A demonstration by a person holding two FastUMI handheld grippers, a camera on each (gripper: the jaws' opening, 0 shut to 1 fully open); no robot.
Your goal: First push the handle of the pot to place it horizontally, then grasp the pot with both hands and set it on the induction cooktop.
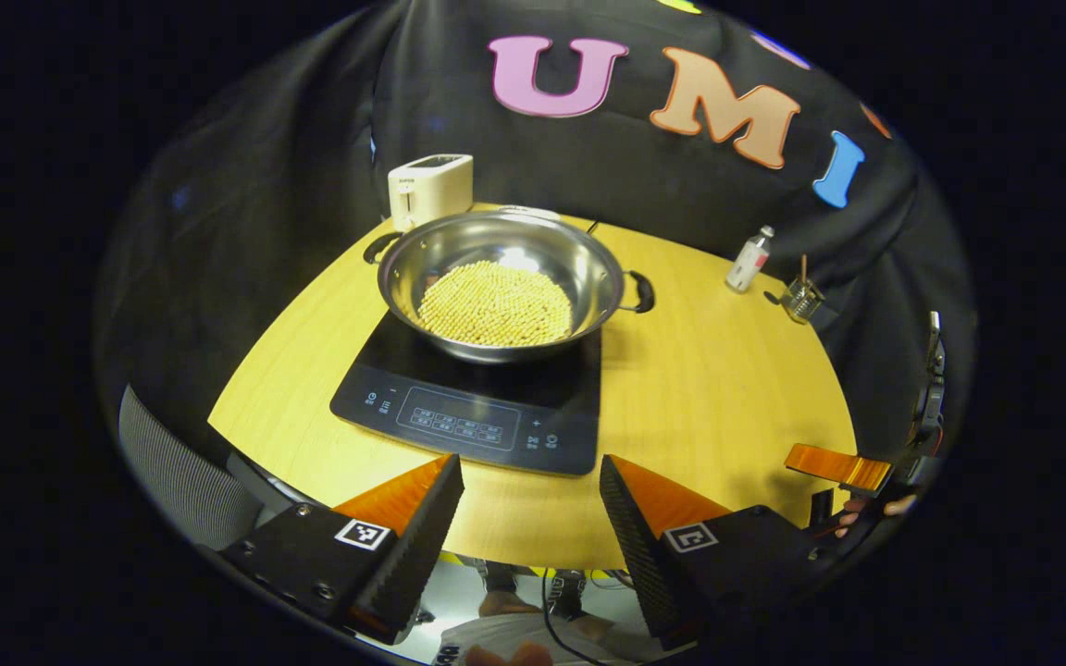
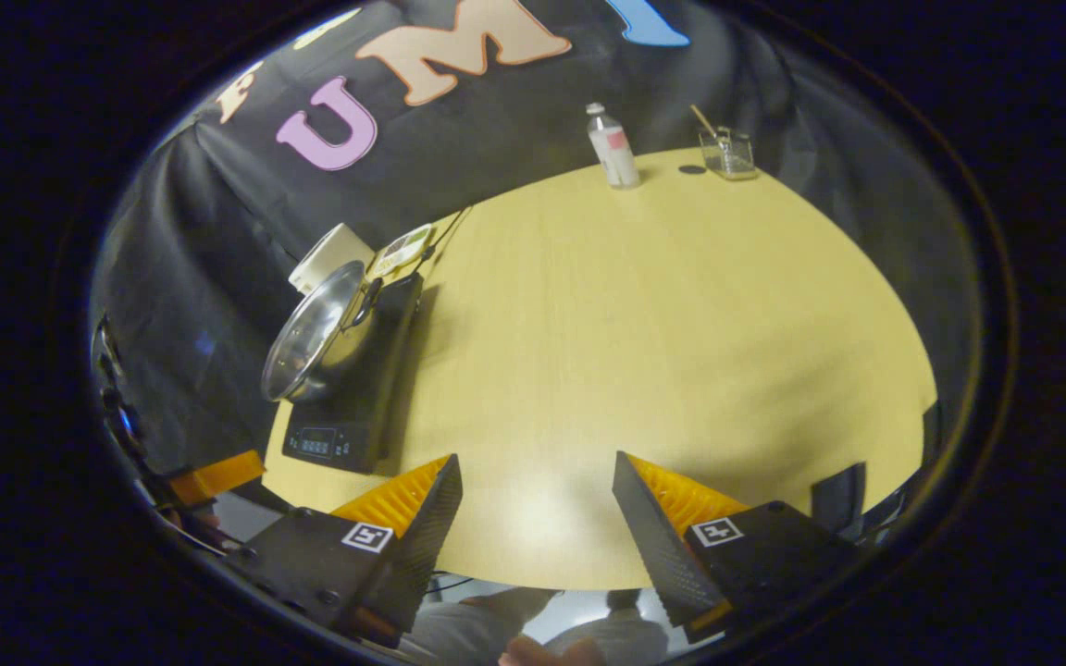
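Left gripper view: camera sits back off the near edge of the bench (image 1: 718, 388), raised, looking forward and down past its own tool (image 1: 531, 518). Cooktop (image 1: 477, 407) with the pot (image 1: 496, 282) lies straight ahead of the tool, fairly near; toaster (image 1: 429, 190) behind them, bottle (image 1: 749, 260) and glass (image 1: 803, 298) far ahead to the right.

Right gripper view: camera also off the near edge, looking ahead over bare bench (image 2: 663, 333) past its tool (image 2: 538, 523), view tilted. Cooktop (image 2: 357, 388) and pot (image 2: 316, 333) ahead-left, farther off; bottle (image 2: 613, 148) and glass (image 2: 727, 153) far ahead.

Shared by both views: bench, cooktop, pot, toaster (image 2: 329, 257), bottle, glass.
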